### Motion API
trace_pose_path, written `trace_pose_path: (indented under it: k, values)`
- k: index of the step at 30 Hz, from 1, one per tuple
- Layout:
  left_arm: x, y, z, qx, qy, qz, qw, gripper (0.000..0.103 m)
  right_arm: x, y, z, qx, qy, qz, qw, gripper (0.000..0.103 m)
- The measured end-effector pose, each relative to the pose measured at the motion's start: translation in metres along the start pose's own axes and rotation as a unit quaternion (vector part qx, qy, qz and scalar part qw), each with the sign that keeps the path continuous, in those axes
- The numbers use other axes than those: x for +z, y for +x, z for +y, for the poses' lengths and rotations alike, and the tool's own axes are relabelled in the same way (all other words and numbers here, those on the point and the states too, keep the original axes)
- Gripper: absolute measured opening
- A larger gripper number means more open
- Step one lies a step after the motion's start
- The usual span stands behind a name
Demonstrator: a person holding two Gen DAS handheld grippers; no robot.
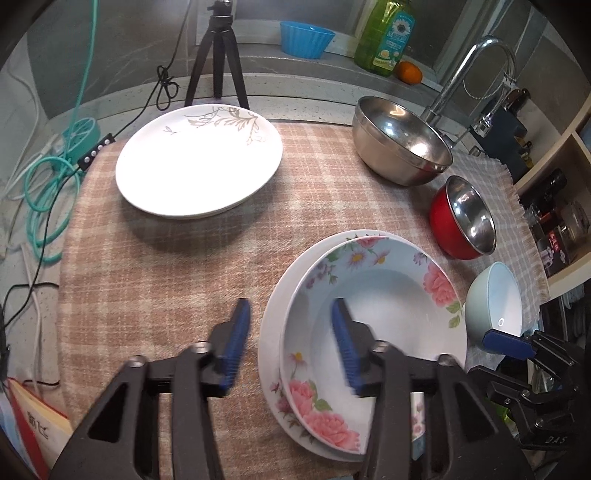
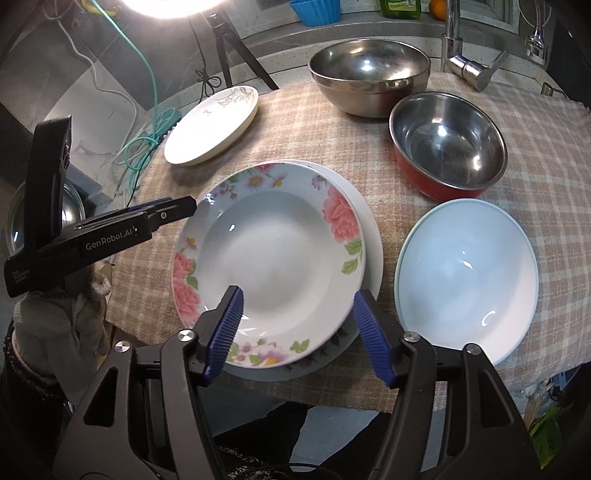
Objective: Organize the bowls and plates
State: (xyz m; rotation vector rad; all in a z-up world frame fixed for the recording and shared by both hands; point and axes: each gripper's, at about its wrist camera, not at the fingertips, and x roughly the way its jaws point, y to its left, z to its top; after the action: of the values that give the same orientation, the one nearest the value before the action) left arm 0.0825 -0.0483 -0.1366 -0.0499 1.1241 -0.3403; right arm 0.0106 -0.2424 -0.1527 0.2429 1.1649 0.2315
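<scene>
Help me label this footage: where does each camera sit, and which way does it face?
Left wrist: on the left gripper, looking down over the floral plate's left rim; own open fingers show, plus the right gripper's tip.
Right wrist: on the right gripper, above the plate's near rim; left gripper and a gloved hand show.
Shared: floral plate, red bowl.

A beige-and-white checked woven cloth covers the speckled stone counter. A black camera tripod stands at the counter's back, a knotted black cable beside it. Coiled turquoise cable lies off the cloth's left edge. On the rear ledge sit a green dish-soap bottle and a small orange fruit. A curved chrome tap rises at right. A bright round lamp glares above the tripod.
</scene>
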Motion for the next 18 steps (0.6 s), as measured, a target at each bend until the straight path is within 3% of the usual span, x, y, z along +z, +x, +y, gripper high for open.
trace_pose_path:
  k: [4, 18]
  values:
    - [0.000, -0.009, 0.008, -0.003, -0.015, -0.009, 0.9999, 0.066, 0.008, -0.008, 0.007, 0.016, -0.008, -0.016, 1.000, 0.079]
    - [0.021, -0.042, 0.066, 0.019, -0.054, -0.045, 0.9974, 0.067, 0.073, -0.024, 0.043, 0.056, -0.024, -0.054, 0.997, 0.083]
